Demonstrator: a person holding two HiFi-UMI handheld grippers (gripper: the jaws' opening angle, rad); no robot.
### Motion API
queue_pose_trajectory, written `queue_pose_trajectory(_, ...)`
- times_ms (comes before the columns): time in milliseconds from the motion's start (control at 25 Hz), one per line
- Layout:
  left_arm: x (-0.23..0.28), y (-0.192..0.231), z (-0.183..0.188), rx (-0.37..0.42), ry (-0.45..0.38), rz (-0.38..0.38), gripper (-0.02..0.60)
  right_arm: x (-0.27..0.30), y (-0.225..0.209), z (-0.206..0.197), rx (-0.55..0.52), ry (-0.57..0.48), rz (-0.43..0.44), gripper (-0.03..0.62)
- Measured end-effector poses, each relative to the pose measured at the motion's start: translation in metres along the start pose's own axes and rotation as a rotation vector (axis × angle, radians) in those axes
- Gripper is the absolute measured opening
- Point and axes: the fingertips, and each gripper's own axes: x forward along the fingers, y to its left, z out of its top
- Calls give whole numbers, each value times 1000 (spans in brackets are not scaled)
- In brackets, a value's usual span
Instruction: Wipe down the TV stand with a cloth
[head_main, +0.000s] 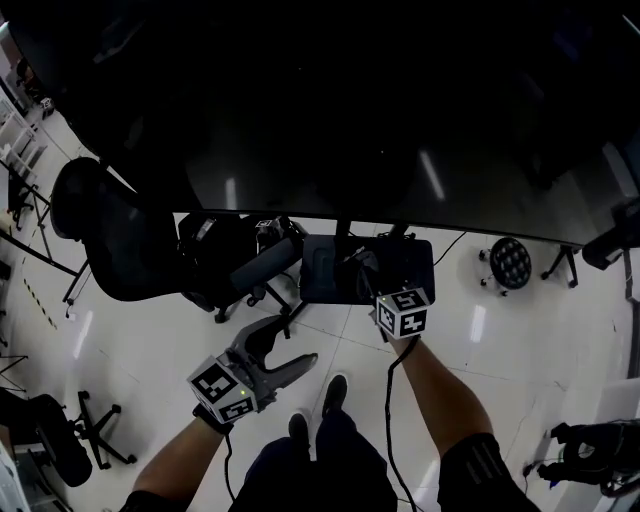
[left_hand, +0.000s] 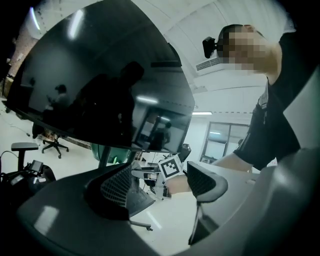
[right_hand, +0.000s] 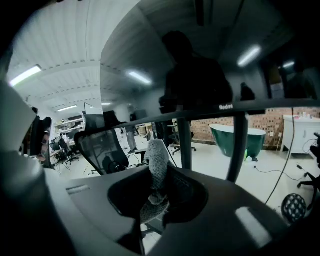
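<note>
Cloth (right_hand: 158, 170), grey and knitted, is pinched between the closed jaws of the right gripper (head_main: 372, 272). In the head view this gripper lies over the dark base of the TV stand (head_main: 325, 270), below the big black screen (head_main: 380, 100). Left gripper (head_main: 300, 342) is nearer the person's shoes (head_main: 335, 392), its jaws wide apart with nothing between them.

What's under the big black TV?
Two posts of the TV stand run down to its dark base on the white floor. The right gripper, shut on a grey cloth, hides part of that base.
</note>
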Motion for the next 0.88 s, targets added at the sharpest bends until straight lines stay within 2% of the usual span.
queue_pose_trajectory(440,57,67,-35,-22,20,32,376,117,-72,-15,-95,34,-40,61)
queue_pose_trajectory(680,75,88,-58,-30,41,33,376,154,-88,-23,-142,21,-47,61)
queue_pose_trajectory(880,84,96,-62,-39,28,31,376,169,-99,-9,-173,-23,-70,60)
